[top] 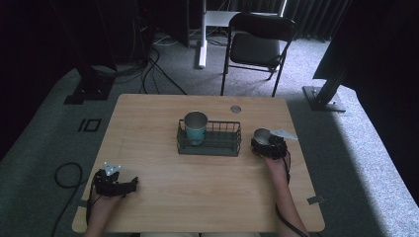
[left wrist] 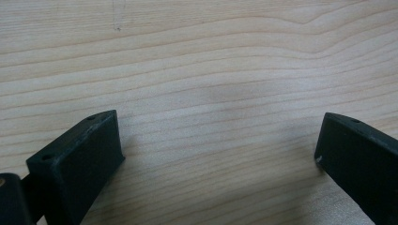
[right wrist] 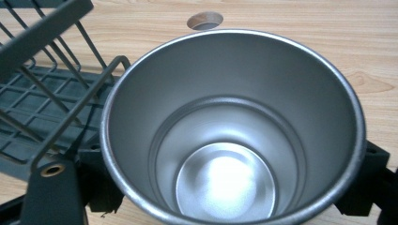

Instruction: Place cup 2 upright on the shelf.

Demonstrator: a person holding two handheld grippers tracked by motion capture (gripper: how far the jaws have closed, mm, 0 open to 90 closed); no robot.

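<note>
A: Where was the metal cup (right wrist: 233,136)?

B: Held between the jaws of the right tool (top: 269,146), 1 jaw on each side of it, just to the right of the wire basket (top: 222,146) on the table (top: 148,128). It stood upright, mouth open and empty.

A: And the basket?

B: It held 1 teal cup (top: 195,128) at its left end.

A: The left tool (top: 116,184)?

B: It rested at the table's near left corner, jaws wide apart over bare wood, gripping nothing, well apart from the basket.
</note>
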